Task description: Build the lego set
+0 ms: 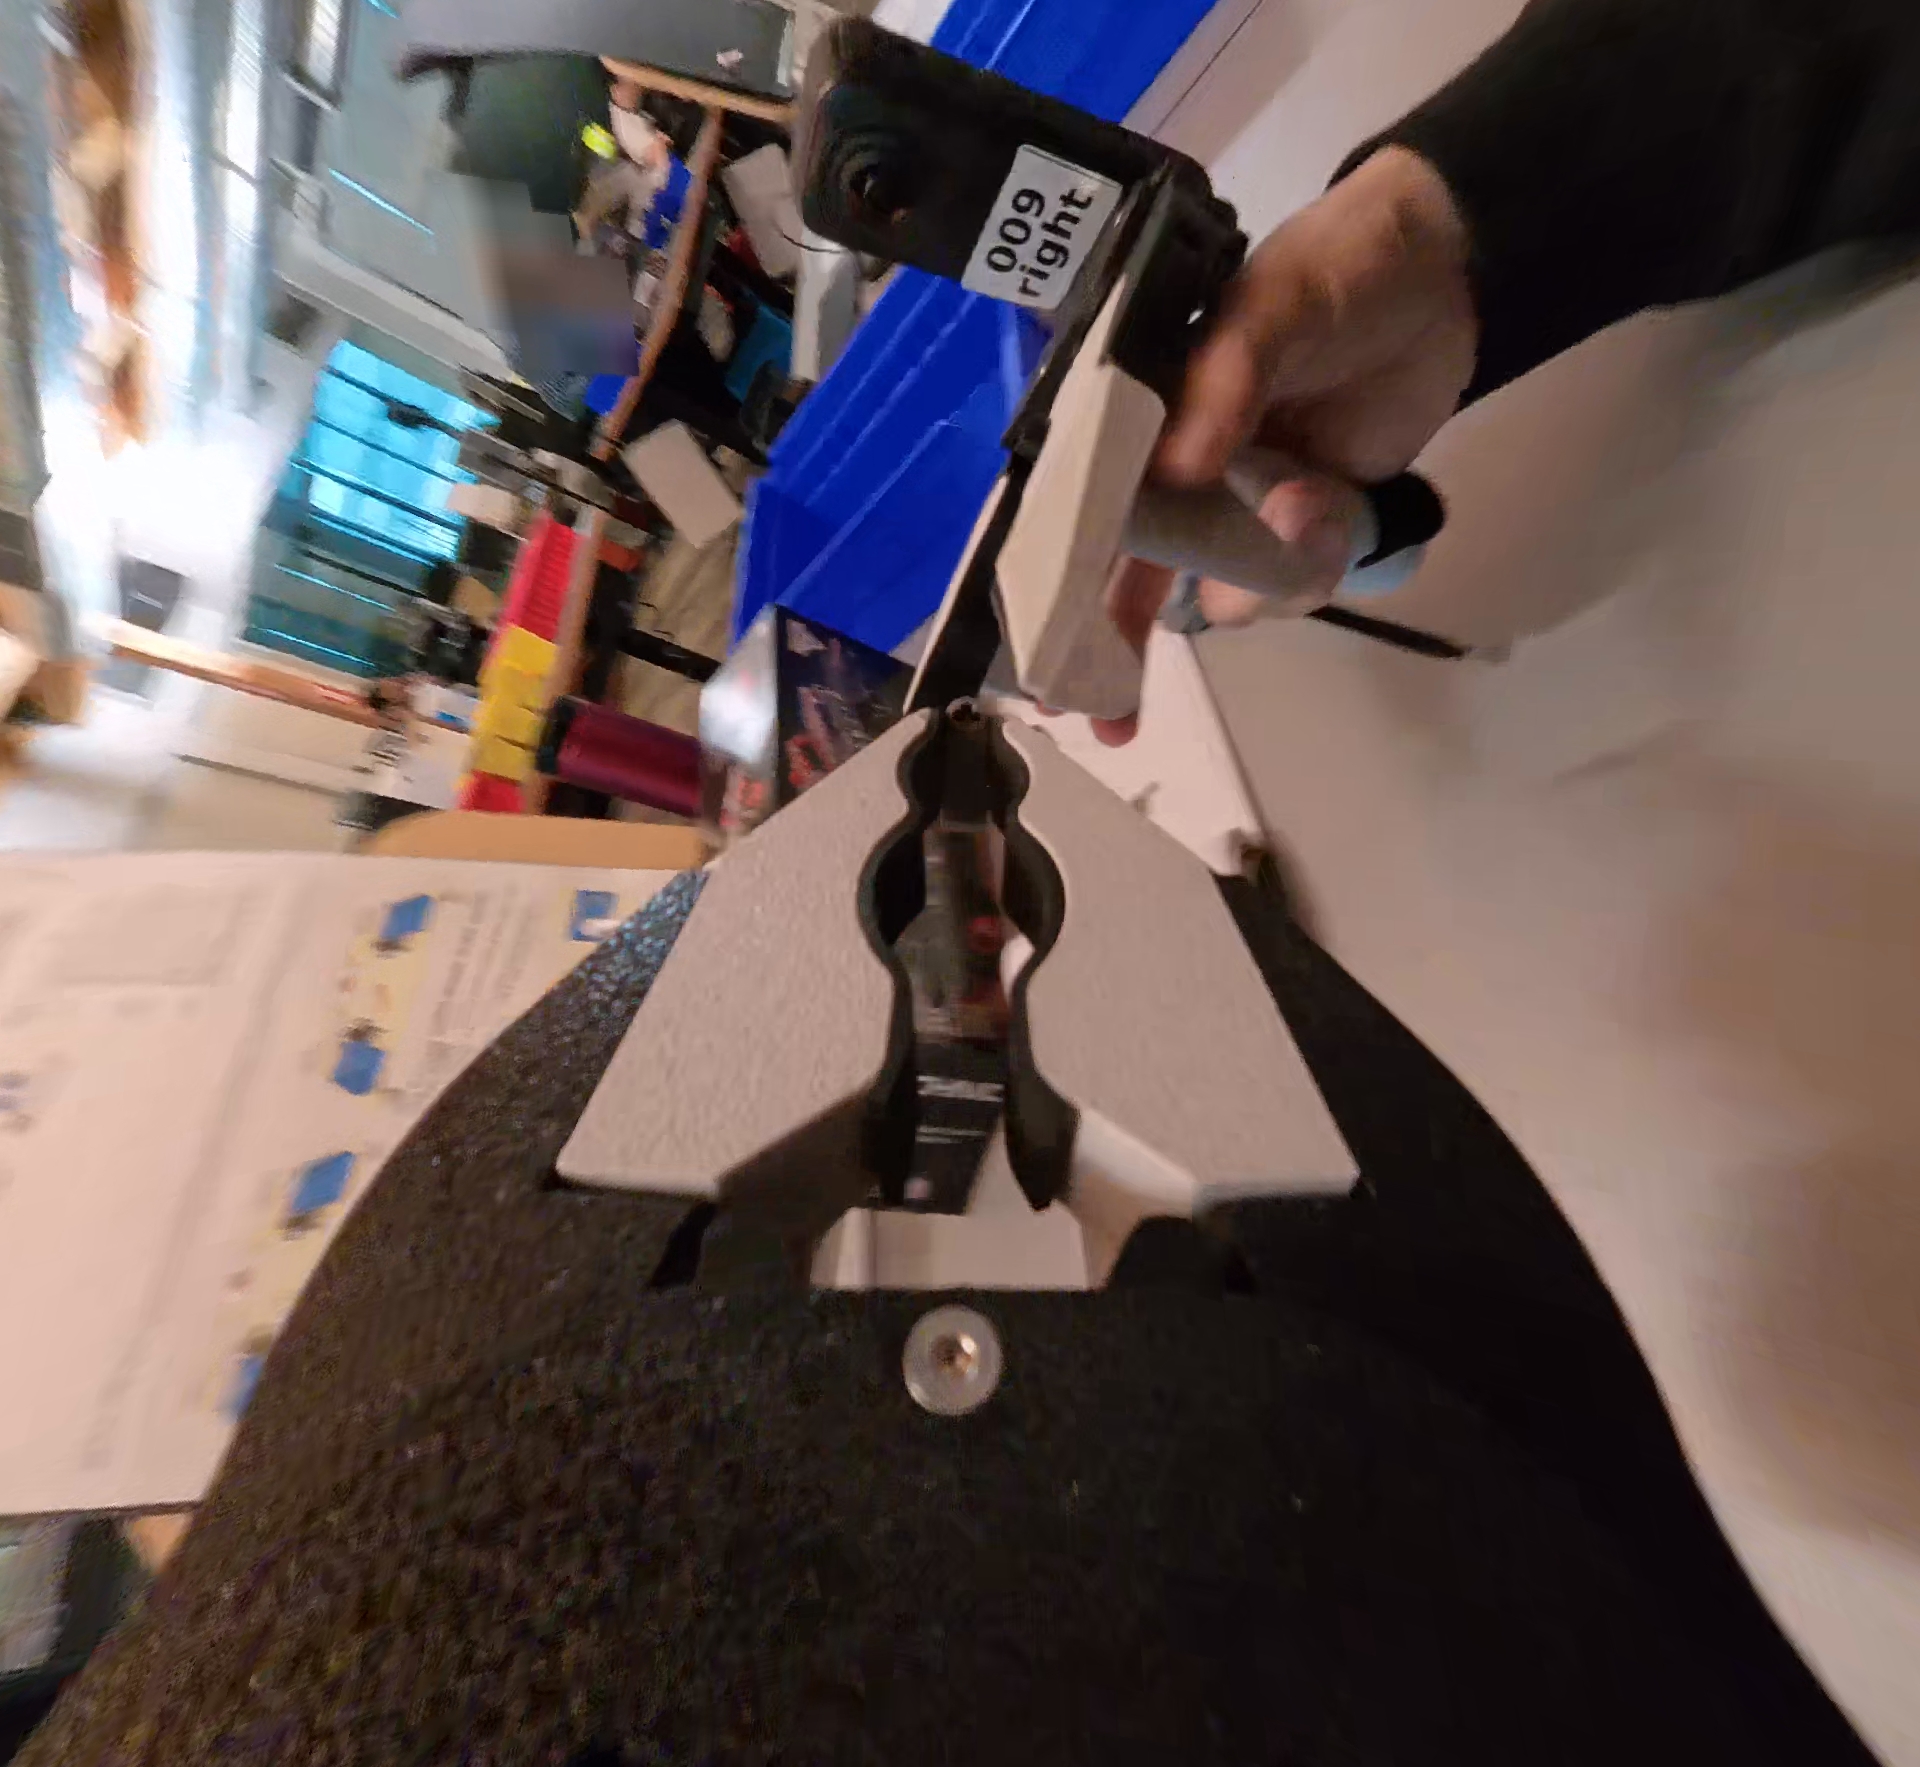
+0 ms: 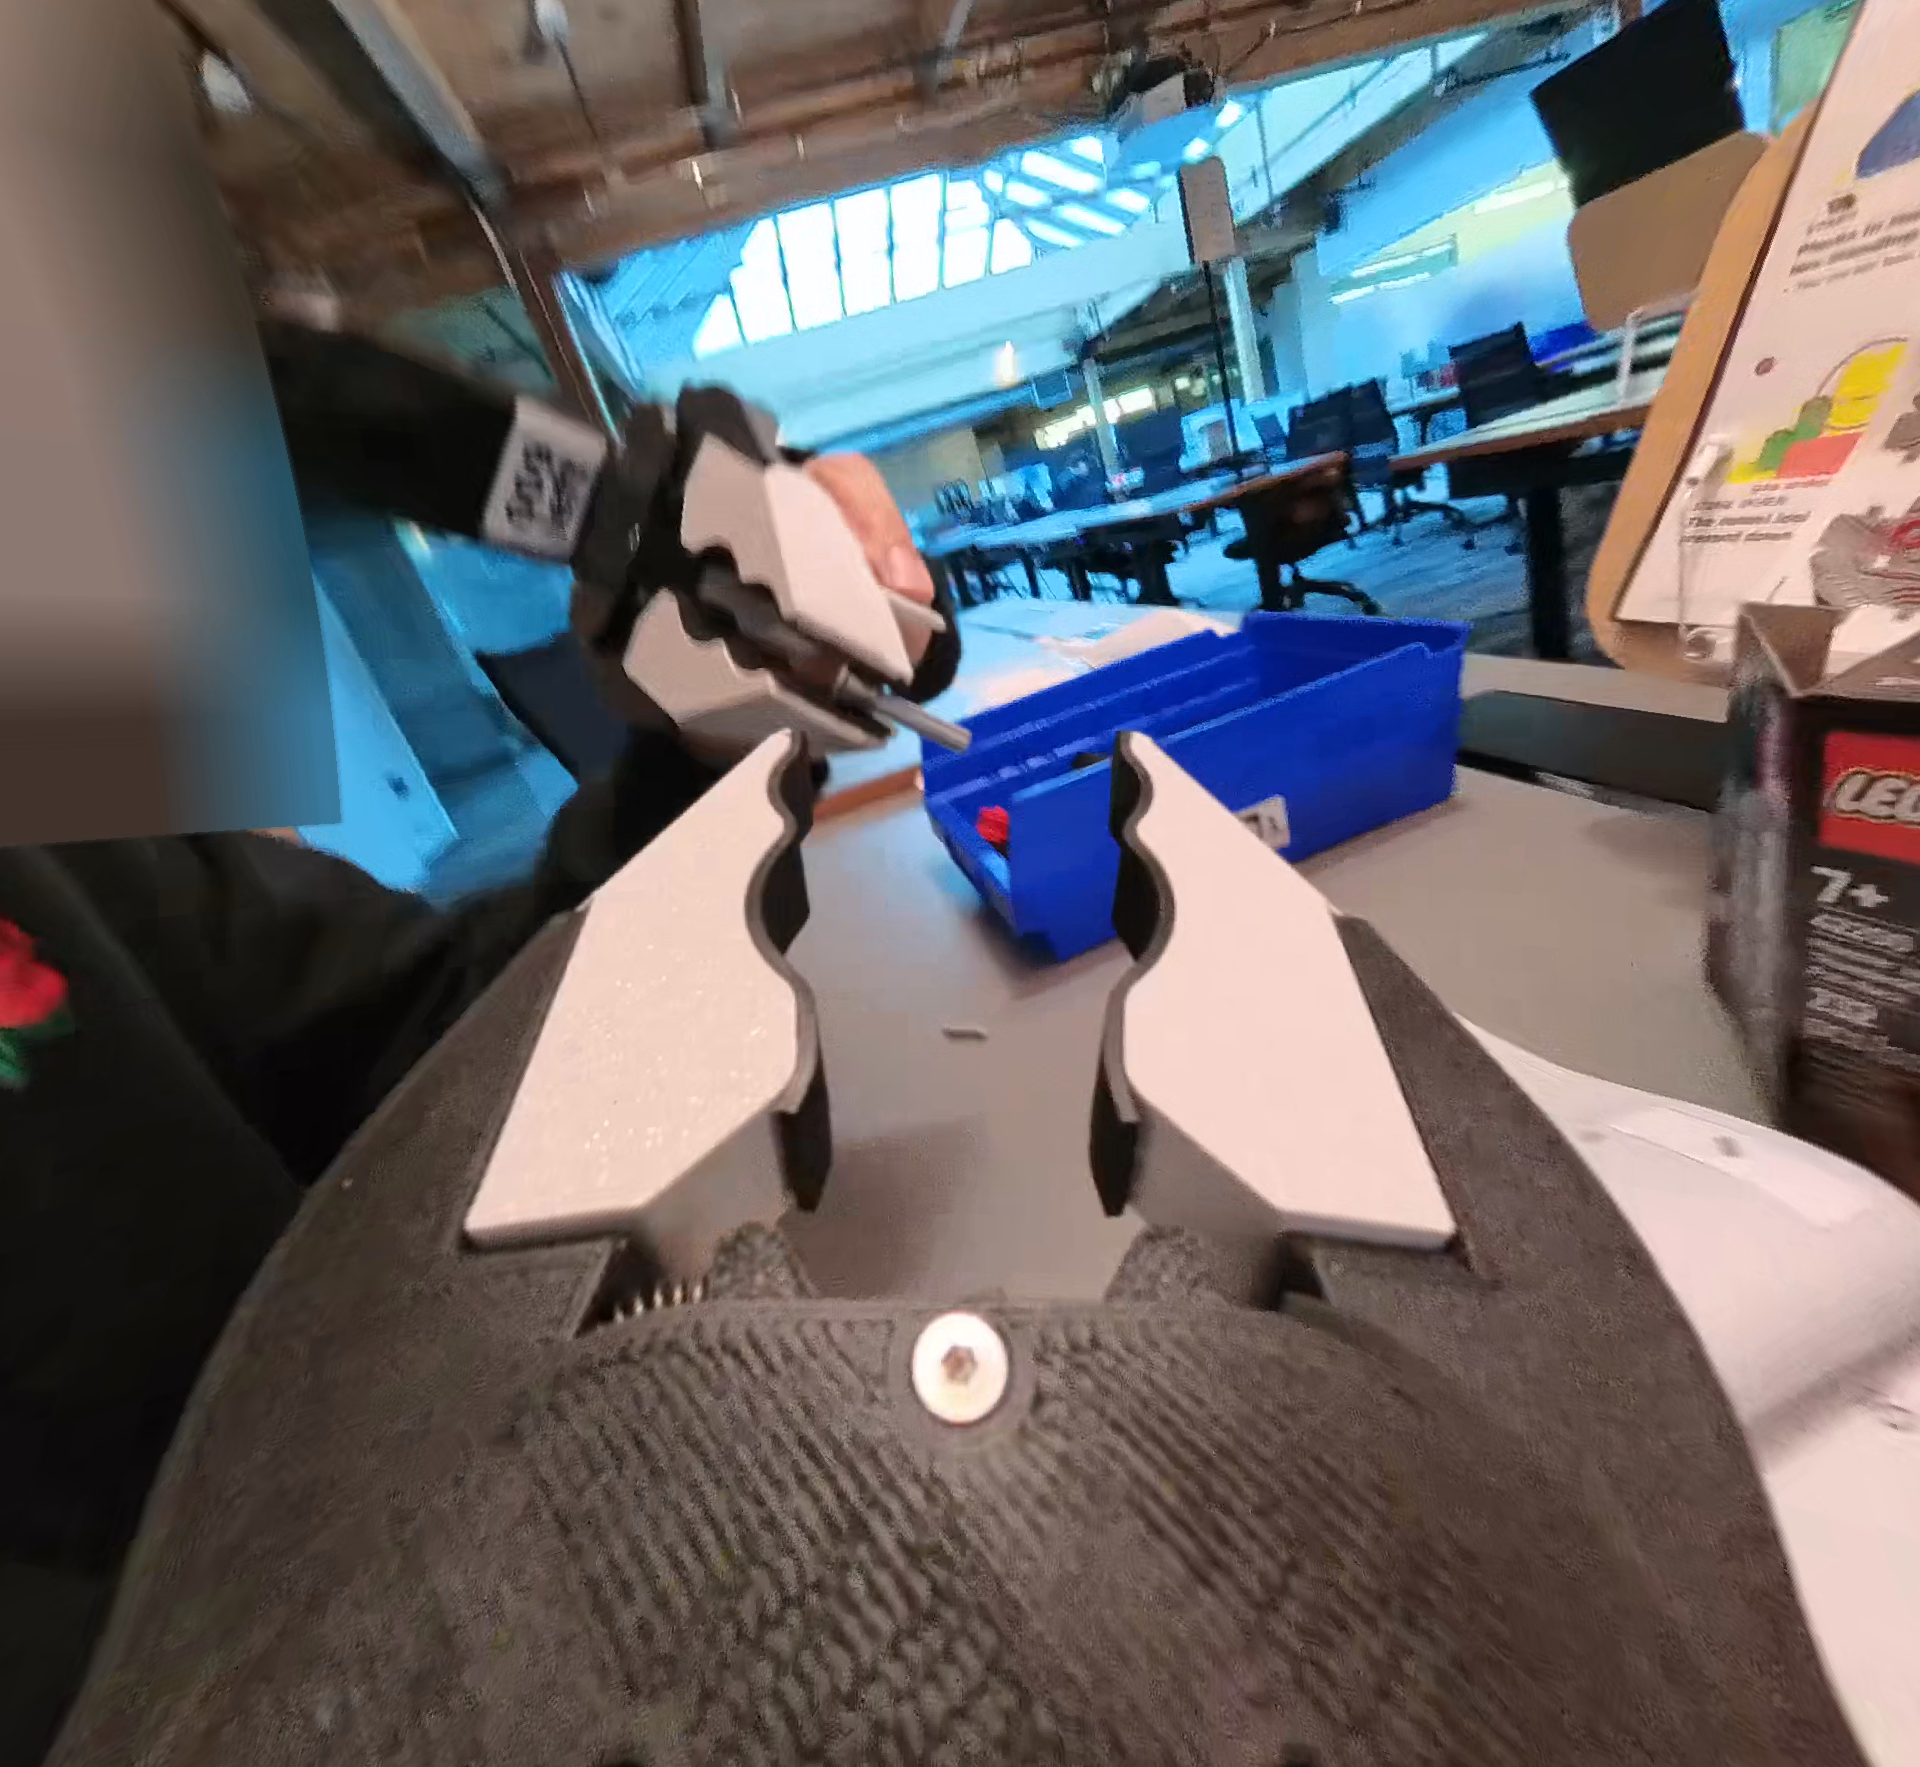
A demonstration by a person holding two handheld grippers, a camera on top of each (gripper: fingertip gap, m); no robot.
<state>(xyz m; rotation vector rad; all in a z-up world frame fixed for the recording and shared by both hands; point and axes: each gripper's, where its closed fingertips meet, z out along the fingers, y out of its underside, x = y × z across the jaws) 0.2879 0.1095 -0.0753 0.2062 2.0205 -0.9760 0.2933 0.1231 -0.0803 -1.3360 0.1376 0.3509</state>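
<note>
My left gripper (image 1: 964, 730) is shut, with a small dark piece just showing between its tips. In the right wrist view the left gripper (image 2: 883, 709) is held in the air at left. It grips a thin dark grey lego rod (image 2: 940, 732) that sticks out past its tips, over the near corner of a blue bin (image 2: 1247, 730). My right gripper (image 2: 956, 751) is open and empty, just below and in front of that rod. In the left wrist view a hand holds the right gripper (image 1: 1081, 522) close above my left gripper's fingertips.
The blue bin stands on the grey table (image 2: 1455, 938) with a small red piece (image 2: 992, 824) inside. A dark lego box (image 2: 1849, 865) stands at right, with an instruction sheet (image 2: 1787, 346) propped behind it. White paper (image 2: 1714, 1250) lies at lower right. The person's dark sleeve (image 2: 260, 990) is at left. The tips of both grippers are at nearly the same place.
</note>
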